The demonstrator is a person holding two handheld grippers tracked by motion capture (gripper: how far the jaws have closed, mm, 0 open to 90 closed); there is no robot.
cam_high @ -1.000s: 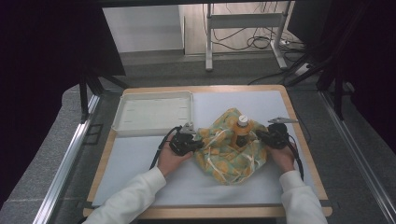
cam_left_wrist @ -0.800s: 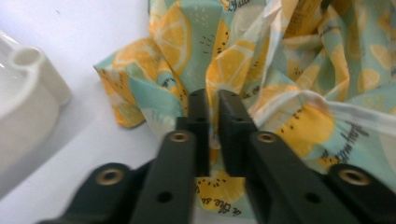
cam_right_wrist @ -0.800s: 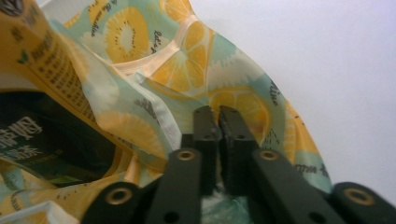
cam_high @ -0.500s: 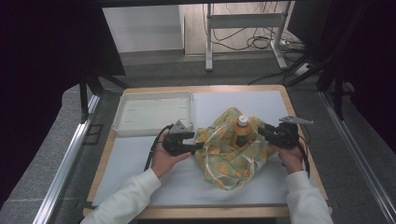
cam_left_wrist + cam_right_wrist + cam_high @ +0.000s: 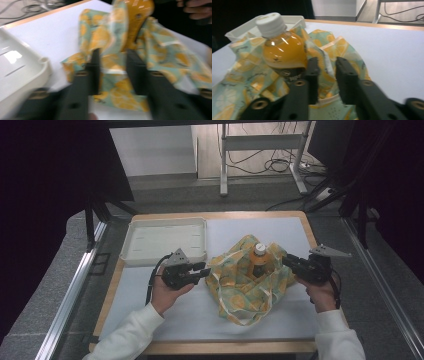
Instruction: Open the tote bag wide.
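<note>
You have both grippers' fingers parted, gripping nothing, flanking the bag (image 5: pixel 247 277) to keep the bottle (image 5: pixel 259 261) upright inside

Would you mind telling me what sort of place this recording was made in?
Probably a lab recording bench: a white mat on a wooden-edged table, loose floor cables, and a metal frame stand behind.

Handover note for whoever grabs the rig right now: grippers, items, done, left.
Left gripper: jaws apart, at the left edge of the cloth bag, holding nothing.
Right gripper: jaws apart around the bag's right rim beside the bottle, not clamped.
Bottle stands upright inside the bag, white cap showing. Bag lies crumpled on the white mat; tray behind it.
Done: bottle in bag.
Left: probably grip both sides and gather or lift the bag.
</note>
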